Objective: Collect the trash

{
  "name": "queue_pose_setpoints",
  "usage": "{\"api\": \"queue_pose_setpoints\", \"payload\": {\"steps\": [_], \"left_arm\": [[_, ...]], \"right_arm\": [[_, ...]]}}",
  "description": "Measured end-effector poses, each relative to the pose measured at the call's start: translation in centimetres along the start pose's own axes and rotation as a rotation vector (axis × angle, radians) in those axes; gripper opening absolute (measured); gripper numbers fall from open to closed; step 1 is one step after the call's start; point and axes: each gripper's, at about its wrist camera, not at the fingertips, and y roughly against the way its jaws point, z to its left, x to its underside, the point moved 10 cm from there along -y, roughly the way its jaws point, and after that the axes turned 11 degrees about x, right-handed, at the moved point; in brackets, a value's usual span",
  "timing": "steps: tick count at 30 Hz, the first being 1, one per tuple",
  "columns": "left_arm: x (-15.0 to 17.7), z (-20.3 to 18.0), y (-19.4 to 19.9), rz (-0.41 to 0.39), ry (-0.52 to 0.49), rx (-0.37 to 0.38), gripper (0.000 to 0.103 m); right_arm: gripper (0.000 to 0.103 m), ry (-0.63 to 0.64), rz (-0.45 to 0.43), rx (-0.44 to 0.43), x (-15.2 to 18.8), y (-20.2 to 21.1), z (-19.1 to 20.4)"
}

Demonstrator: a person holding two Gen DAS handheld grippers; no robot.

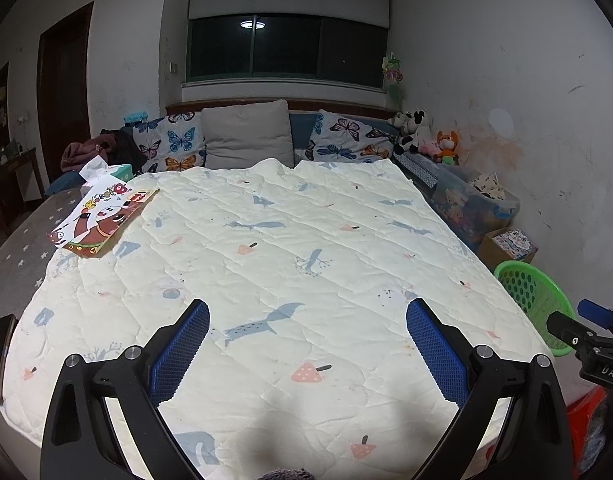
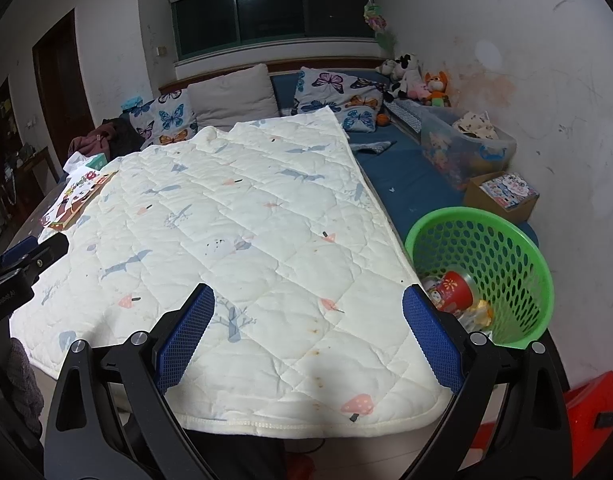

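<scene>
From the left wrist camera, the left tool [image 1: 307,318] hangs over the near end of a bed covered by a cream quilt [image 1: 290,240] printed with blue foxes and pink mushrooms. Its blue-padded fingers [image 1: 178,350] are spread wide, with nothing between them but quilt below. At the far left edge of the quilt lies a flat cartoon-printed box [image 1: 102,220], and just behind it a tissue box [image 1: 120,171] with a white sheet sticking up. Butterfly pillows [image 1: 174,142] and a grey cushion [image 1: 246,134] line the headboard; stuffed toys [image 1: 416,130] sit in the far right corner. A green basket [image 1: 536,300] shows at the right edge of the bed, partly hidden, and beside it the right tool pokes into view.

From the right wrist camera, the right tool [image 2: 308,304] is likewise held wide open and empty, above the quilt's near right corner. The green basket [image 2: 502,248] stands just right of the quilt on the blue sheet [image 2: 406,184] — inside it lie a red printed cup [image 2: 452,290] and some crumpled wrappers [image 2: 478,314]. A clear storage bin [image 2: 466,148] and a small cardboard box [image 2: 502,194] sit further back along the wall. The left tool's black body enters at the left edge.
</scene>
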Motion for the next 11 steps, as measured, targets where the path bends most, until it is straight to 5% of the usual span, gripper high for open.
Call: {"api": "queue_pose_setpoints", "payload": {"steps": [11], "left_arm": [[-0.06, -0.28, 0.23, -0.002, -0.001, -0.005, 0.096]], "right_arm": [[0.094, -0.008, -0.011, 0.0, -0.22, 0.14, -0.17]]}}
